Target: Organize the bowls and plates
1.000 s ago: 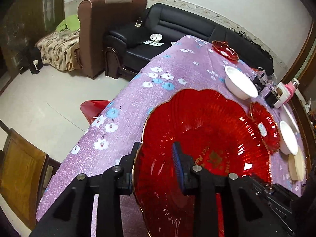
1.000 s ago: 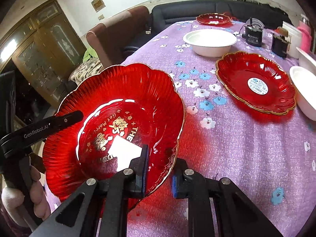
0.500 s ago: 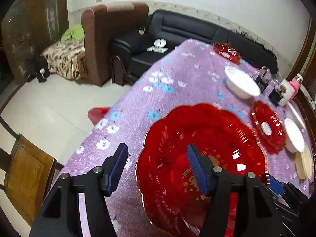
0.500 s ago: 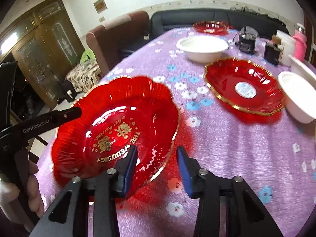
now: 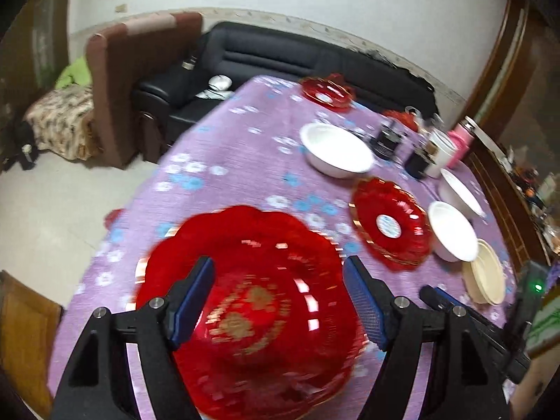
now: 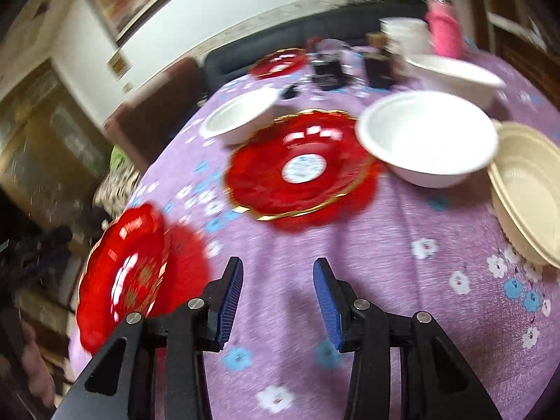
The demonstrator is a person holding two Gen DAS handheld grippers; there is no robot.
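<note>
A large red scalloped plate (image 5: 252, 301) with gold lettering lies on the purple flowered tablecloth (image 5: 245, 161). My left gripper (image 5: 278, 301) is open above it, fingers apart either side, holding nothing. In the right wrist view the same plate (image 6: 122, 273) lies at the left. My right gripper (image 6: 278, 301) is open and empty over bare cloth. A second red plate (image 6: 301, 168) with a white sticker lies ahead of it, next to a white bowl (image 6: 427, 140) and cream bowls (image 6: 528, 189).
Further white bowls (image 5: 336, 150) (image 5: 462, 192) and a small red plate (image 5: 327, 91) sit at the far end. Dark jars (image 5: 388, 138), a white cup and a pink bottle (image 5: 462, 143) stand at the back right. A black sofa and a brown armchair (image 5: 140, 80) lie beyond the table.
Both grippers let go of the large red plate and opened wide. The plate now lies on the cloth. My right gripper swung right, toward the second red plate.
</note>
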